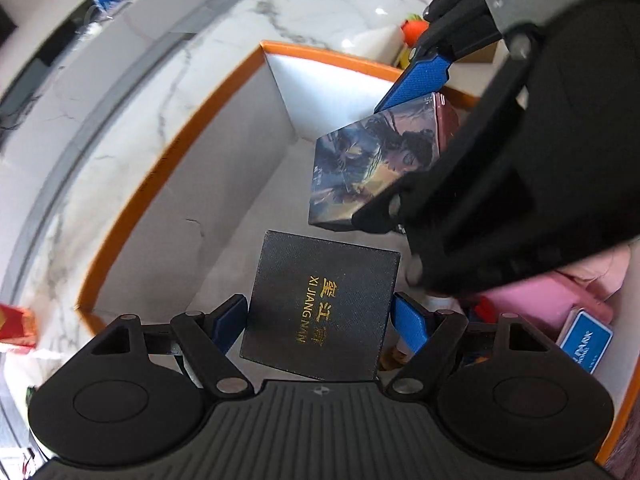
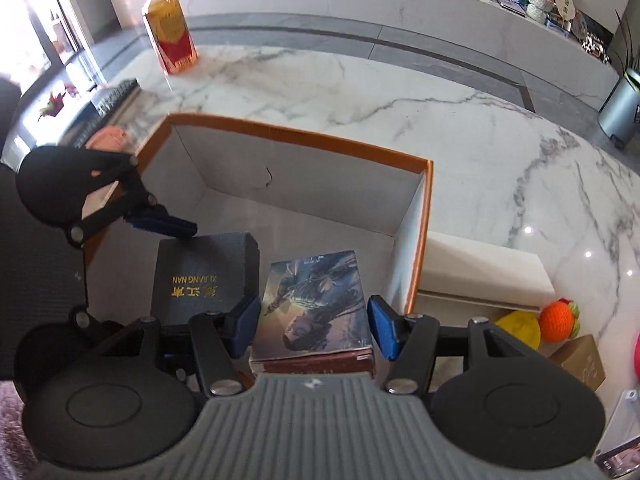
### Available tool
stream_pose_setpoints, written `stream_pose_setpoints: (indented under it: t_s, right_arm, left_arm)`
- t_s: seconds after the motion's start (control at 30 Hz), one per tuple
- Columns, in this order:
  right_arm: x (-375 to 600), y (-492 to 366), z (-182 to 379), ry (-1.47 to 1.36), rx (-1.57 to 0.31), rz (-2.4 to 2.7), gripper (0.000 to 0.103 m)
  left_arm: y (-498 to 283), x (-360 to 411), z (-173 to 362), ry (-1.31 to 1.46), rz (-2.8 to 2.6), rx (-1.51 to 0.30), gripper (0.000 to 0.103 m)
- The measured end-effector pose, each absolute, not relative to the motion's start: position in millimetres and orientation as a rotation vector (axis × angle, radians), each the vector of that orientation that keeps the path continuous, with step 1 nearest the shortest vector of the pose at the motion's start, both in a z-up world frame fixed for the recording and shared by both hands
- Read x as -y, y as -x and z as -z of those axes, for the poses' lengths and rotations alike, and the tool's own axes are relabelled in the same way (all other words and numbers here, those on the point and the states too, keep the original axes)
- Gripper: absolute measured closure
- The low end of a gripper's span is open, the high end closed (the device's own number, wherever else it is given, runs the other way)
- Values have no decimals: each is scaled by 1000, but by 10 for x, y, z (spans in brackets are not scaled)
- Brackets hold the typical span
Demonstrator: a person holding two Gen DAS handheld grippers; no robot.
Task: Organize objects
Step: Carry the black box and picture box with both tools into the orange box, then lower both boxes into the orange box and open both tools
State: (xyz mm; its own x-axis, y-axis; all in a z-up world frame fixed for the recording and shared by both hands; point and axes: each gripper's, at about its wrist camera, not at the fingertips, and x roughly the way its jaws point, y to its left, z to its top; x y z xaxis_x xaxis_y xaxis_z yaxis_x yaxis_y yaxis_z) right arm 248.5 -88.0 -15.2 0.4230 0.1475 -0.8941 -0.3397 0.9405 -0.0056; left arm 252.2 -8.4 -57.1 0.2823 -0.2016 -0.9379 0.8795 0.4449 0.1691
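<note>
The left claw (image 1: 318, 320) has its blue pads on either side of a black box with gold lettering (image 1: 320, 308); the left pad touches the box edge, the right pad looks just off it, so whether the grip is firm cannot be told. The right claw (image 2: 312, 330) straddles an illustrated box (image 2: 316, 304) showing a painted figure, with a clear gap at its right pad, so it appears parted rather than clamped.

Both boxes sit inside an orange-rimmed carton (image 2: 300, 132) with white inner walls, side by side and nearly touching, in the part of the carton nearest both claws. Ahead of the claws the carton floor is bare.

Beyond the carton, on the marble surface (image 2: 360, 76), stand a red and gold bottle (image 2: 170, 36) far ahead to the left, and an orange knitted toy (image 2: 558, 320) just right of the right claw.

To seat the boxes well, each likely should be lowered flat, edges squared to the carton wall, and let go only once fully resting.
</note>
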Motion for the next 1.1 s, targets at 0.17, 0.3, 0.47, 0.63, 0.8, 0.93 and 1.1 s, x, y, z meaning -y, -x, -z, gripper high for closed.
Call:
stream_pose_setpoints:
  t_s: [0.17,0.3,0.47,0.63,0.8,0.93,1.1]
  right_arm:
    - [759,-2543,275,250,-1123,-298,42]
    - [680,-2568,321,308,-1124,-284,42]
    - [644,-2606,333,349,-1160,-308,40]
    - [669,-2633,300,375,-1180,-322,42]
    - [712,-2617,257,393,-1212,-364,44]
    - [696,-2552,241,442,-1237,-390,44]
    - [699,-2589,195,421,-1203,-358,44]
  left_arm:
    - [-2592,125,679,-838,892,-1043,12]
    - [-2605,114,740,-831,928,-1059,12]
    - [-2550,83,812,-828,953,-1070,12]
    - [-2501,54,789,-811,959,-1063,11]
    - [-2442,5,775,-798,951,-1060,11]
    - [-2391,-52,754,-786,937,-1053,11]
    - [-2324,-128,722,-764,928,-1047,11]
